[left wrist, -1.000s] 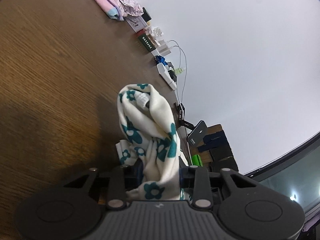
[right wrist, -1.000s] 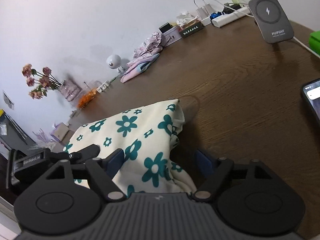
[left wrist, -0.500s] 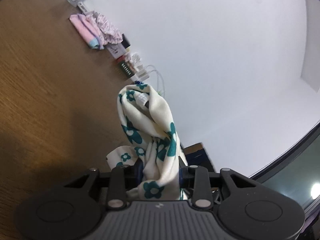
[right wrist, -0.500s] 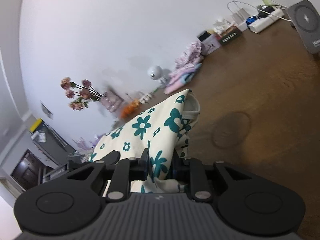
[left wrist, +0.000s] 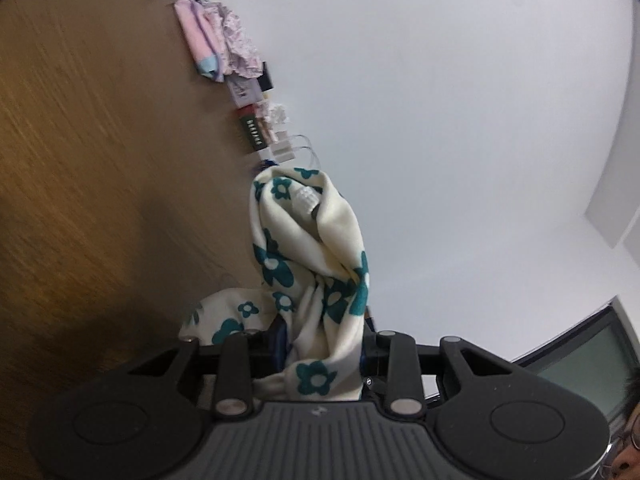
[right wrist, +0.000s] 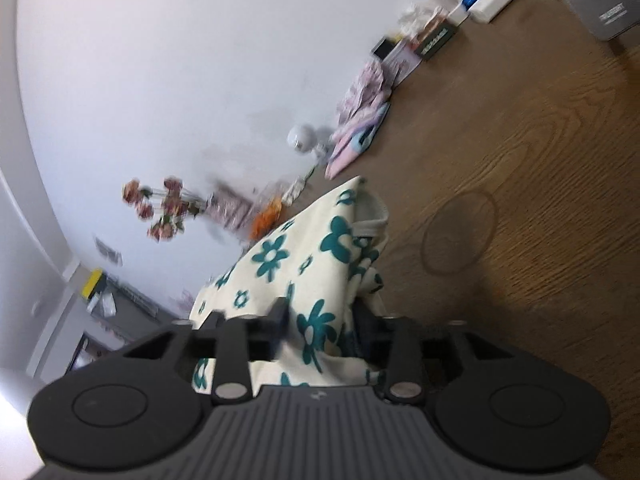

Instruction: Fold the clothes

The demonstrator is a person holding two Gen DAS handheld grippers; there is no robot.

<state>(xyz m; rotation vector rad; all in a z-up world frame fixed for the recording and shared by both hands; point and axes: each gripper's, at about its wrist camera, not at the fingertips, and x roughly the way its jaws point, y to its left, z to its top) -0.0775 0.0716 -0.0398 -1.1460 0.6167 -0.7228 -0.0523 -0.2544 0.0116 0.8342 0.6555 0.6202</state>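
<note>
Left wrist view: the left tongs [left wrist: 322, 344] are clamped on a bunched part of the floral cloth [left wrist: 308, 256], which rises in a twisted roll ahead of them, lifted off the worktop [left wrist: 100, 200]. No neat fold shows yet; I judge the folding barely begun. A pink pile [left wrist: 212, 48] lies by the wall, possibly clothes already done. The roll hides what lies behind it, and the cloth's lower part is cut off by the tongs' body.

Right wrist view: the right tongs [right wrist: 320, 328] have just been opening, with the cloth [right wrist: 296, 264] between them; the picture is blurred and I cannot tell whether the pads still press on it. The cloth spreads as a sheet up to the left, where its far end is out of sight.
</note>
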